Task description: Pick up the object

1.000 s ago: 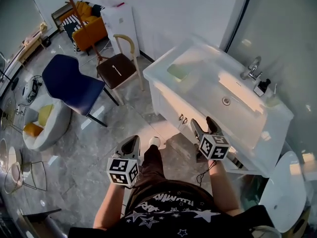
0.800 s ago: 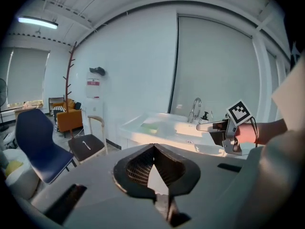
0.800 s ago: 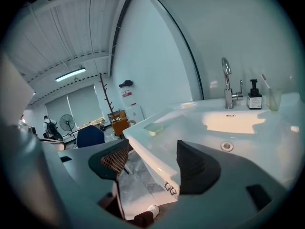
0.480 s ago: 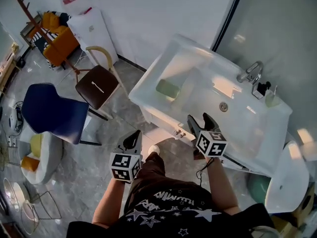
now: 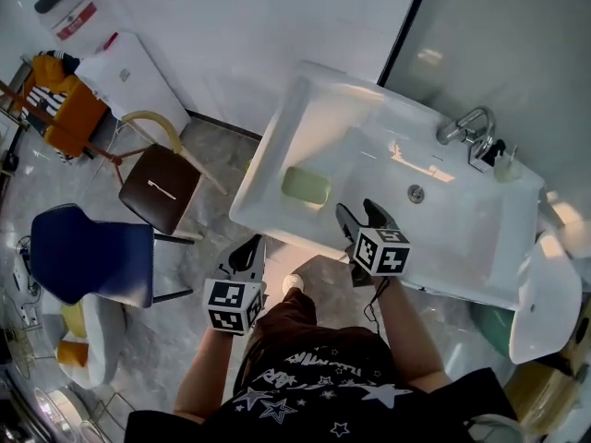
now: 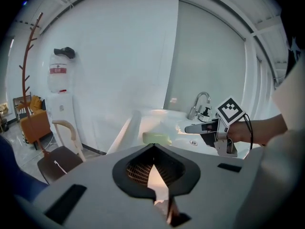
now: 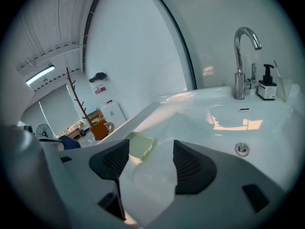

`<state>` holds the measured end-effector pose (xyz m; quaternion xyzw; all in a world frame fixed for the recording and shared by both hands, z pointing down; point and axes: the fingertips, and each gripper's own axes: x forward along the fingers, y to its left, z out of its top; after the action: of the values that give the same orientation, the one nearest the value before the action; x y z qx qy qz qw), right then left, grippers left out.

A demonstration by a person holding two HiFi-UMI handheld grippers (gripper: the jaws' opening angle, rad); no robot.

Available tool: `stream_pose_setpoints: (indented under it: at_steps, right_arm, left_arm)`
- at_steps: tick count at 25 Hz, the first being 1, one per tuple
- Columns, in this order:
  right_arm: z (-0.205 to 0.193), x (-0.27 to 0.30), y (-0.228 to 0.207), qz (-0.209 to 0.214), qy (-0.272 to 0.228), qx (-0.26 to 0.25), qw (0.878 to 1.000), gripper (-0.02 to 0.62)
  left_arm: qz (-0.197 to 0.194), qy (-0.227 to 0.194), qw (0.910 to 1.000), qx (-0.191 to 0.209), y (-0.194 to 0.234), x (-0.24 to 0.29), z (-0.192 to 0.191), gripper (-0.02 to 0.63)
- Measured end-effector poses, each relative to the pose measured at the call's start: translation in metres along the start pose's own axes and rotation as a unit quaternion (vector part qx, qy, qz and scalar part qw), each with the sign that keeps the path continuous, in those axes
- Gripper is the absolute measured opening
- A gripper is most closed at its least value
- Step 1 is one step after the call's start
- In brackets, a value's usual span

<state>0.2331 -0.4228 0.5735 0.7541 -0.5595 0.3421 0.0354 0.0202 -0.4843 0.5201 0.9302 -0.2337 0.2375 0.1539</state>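
Status: pickup not started, approach phase only.

- Target: pale green soap bar [image 5: 306, 186] (soap is my read; could be a sponge). It lies flat on the left ledge of the white washbasin [image 5: 267, 172], left of centre in the head view, well left of the drain [image 5: 416, 193] and the faucet [image 5: 466, 124].
- Right gripper [image 5: 358, 212]: tongs spread, nothing between them. It hovers over the basin's near edge, near the bar but clear of it. In the right gripper view the bar [image 7: 141, 145] sits ahead of the jaws and slightly left of the gap, so alignment is off by a bit.
- Left gripper [image 5: 247, 252]: tongs pressed together at the tips, empty. It is held low at the lower left of the basin, outside it, over the floor. Looks idle.

Done: nothing visible; the bar is untouched.
Left: shift the right gripper left and forward, bring it down around the bar, close, lift.

Risk, my guess: a wet, slick bar on a smooth ledge may slide out of the pinch.
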Motion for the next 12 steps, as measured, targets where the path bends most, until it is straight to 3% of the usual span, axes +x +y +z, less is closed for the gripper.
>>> stream_pose_setpoints:
  at_steps: [1, 3, 12]
  right_arm:
    - [0.001, 0.007, 0.000, -0.004, 0.005, 0.005, 1.000, 0.292]
    - [0.000, 0.021, -0.001, -0.012, 0.015, 0.013, 1.000, 0.213]
    - [0.000, 0.077, -0.001, -0.039, 0.048, 0.031, 0.998, 0.164]
  left_arm:
    - [-0.003, 0.002, 1.0000, 0.002, 0.005, 0.007, 0.001, 0.016]
    - [-0.007, 0.003, 1.0000, 0.005, 0.015, 0.019, 0.004, 0.017]
    - [-0.036, 0.025, 0.9990, 0.001, 0.038, 0.058, 0.013, 0.017]
